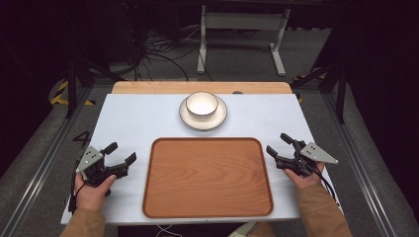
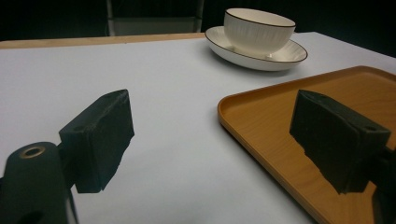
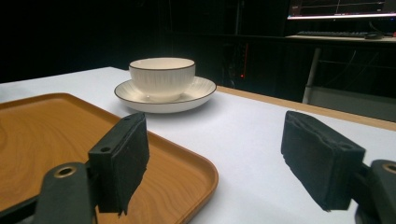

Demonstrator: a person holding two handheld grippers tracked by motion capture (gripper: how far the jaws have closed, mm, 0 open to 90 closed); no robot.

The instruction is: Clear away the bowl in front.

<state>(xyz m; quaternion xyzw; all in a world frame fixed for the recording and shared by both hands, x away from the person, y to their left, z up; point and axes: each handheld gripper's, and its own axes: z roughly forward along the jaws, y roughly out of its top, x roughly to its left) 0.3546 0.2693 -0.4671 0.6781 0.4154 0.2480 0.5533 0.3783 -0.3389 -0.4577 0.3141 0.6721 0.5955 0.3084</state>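
Left tongs (image 1: pixel 121 154), lower left of frame, and right tongs (image 1: pixel 278 144), lower right, both gape empty, flanking the wooden tray (image 1: pixel 207 177) at centre; above it, a bowl (image 1: pixel 201 103) sits on a saucer (image 1: pixel 219 116) on the desk (image 1: pixel 133 118).

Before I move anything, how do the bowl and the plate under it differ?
The bowl is deep with tall ribbed walls; the plate is shallow and flares out flat. The plate is wider, its rim showing all round the bowl. The bowl stands on the plate, while the plate rests on the white table, beyond the wooden tray. Both are cream-white with a thin dark rim line, and the bowl looks empty.
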